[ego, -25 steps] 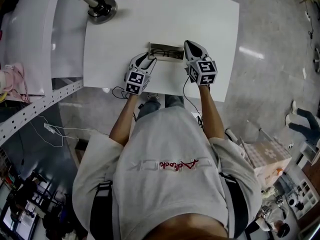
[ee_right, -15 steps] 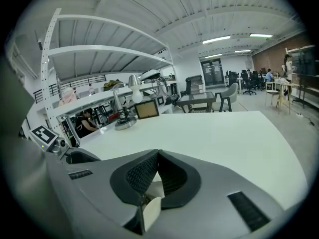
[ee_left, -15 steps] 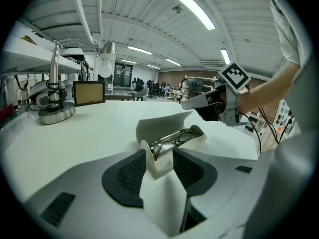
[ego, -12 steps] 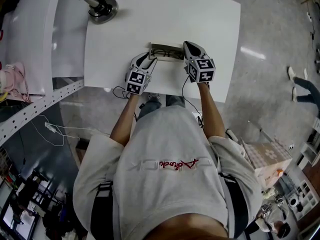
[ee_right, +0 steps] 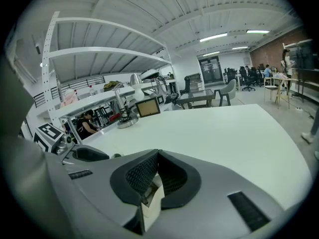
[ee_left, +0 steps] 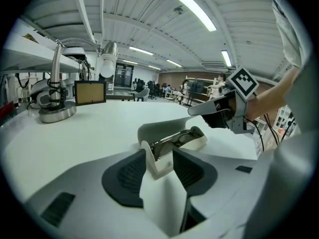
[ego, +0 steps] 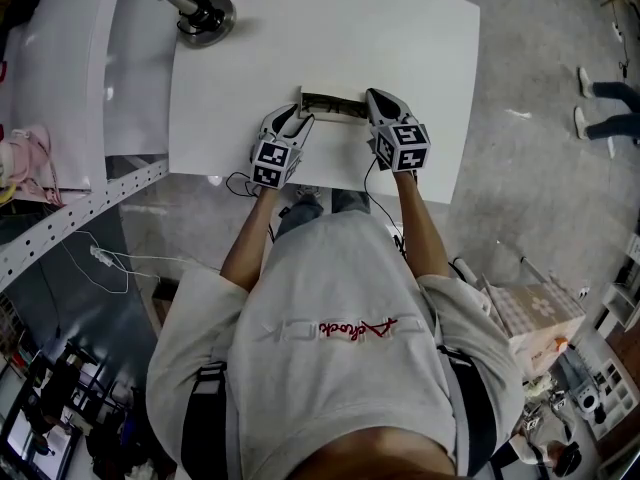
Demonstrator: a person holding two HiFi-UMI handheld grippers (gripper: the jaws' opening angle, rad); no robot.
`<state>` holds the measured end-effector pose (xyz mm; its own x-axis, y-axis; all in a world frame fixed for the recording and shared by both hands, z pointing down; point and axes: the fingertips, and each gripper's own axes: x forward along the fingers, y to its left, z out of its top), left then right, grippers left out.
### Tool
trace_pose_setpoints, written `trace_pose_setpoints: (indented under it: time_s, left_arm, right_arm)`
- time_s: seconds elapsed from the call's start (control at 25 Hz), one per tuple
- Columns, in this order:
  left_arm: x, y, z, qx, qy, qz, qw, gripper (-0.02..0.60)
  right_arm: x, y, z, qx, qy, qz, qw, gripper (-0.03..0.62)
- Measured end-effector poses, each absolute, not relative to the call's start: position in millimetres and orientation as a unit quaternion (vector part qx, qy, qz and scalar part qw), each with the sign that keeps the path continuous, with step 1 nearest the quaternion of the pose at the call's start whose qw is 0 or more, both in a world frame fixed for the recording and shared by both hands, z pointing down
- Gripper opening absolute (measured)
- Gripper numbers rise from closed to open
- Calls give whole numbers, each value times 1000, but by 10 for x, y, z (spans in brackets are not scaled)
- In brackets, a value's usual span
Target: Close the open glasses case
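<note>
The white glasses case [ego: 331, 104] lies near the front edge of the white table [ego: 400, 38], between my two grippers. In the left gripper view its lid [ee_left: 159, 129] leans low over the base, and dark glasses [ee_left: 173, 139] show in the gap. My left gripper [ee_left: 159, 159] [ego: 301, 122] is shut on the case's left end. My right gripper [ee_right: 154, 177] [ego: 375, 102] is shut on the case's right end [ee_right: 150, 204]; from the left gripper view it [ee_left: 215, 115] sits at the lid's far end.
A desk lamp with a round metal base [ego: 204, 14] [ee_left: 57, 111] stands at the table's far left corner, beside a small picture frame [ee_left: 90, 92] [ee_right: 147, 107]. White shelving [ego: 62, 220] runs along the left. A person's legs [ego: 606, 108] are on the floor, far right.
The case's lid has swung down over the glasses, so less of the inside shows. Both grippers stay at the case's ends. The person on the floor has walked on.
</note>
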<state>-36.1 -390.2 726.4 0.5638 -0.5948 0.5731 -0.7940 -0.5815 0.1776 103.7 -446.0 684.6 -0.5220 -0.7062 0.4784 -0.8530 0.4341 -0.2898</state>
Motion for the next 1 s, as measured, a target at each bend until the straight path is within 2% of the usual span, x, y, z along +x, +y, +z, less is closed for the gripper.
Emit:
trace_pose_setpoints:
  time_s: [0.44,1.0]
  left_arm:
    - [-399,-3867,7244,862,-400,223,219,176]
    - [-343,-3882,7070,871,-394,210,205,176]
  right_arm:
    - [961,-4126,7045,456,-833,263,174,2]
    - [933,-4084,6916,460,-837,245,167,2]
